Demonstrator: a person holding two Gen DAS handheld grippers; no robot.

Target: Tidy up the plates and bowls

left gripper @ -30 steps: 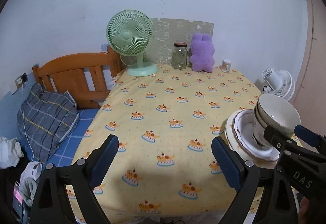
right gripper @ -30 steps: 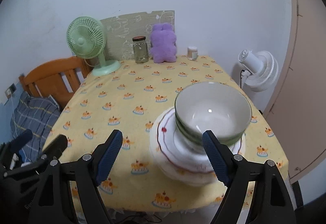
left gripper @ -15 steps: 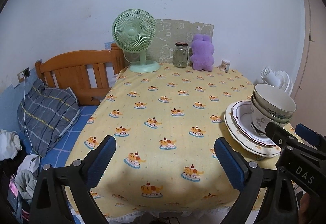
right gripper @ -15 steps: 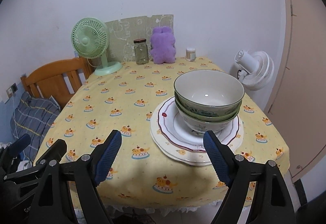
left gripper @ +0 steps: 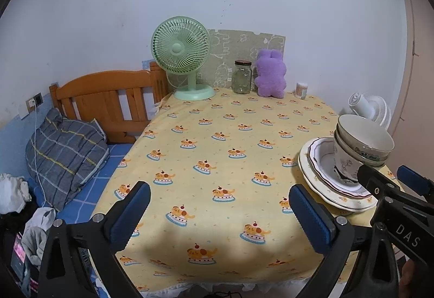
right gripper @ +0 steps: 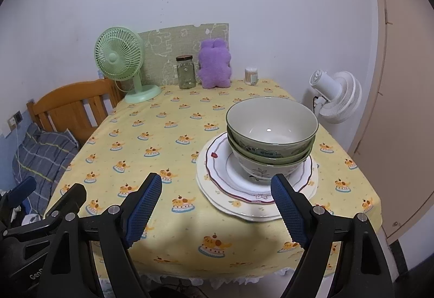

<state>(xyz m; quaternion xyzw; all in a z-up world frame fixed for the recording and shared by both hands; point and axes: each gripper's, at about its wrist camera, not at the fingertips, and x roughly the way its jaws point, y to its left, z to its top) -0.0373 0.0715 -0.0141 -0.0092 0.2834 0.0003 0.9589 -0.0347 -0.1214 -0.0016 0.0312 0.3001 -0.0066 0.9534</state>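
Since the stack of bowls [right gripper: 271, 135] sits ahead and a little to the right of the right gripper [right gripper: 217, 205], that gripper is plainly the nearer of the two; its right finger is close in front of the rim of the plates [right gripper: 244, 203], while the left gripper [left gripper: 217, 214] faces bare tablecloth [left gripper: 217, 140] with the dishes far off to its right. Both grippers are spread wide and hold nothing. The bowls, three as far as I can tell, nest upright one inside another: the upper two green-rimmed with a patterned band, the lowest white with a leaf print. They stand in the middle of the stacked plates, a white one with a dark red scalloped line on top of cream ones with small flowers, near the front right part of the table. The stack looks level and round, so no grasp direction is favoured by its shape. My judgement is that the sorting is largely done, and any further move would fall to the right hand.
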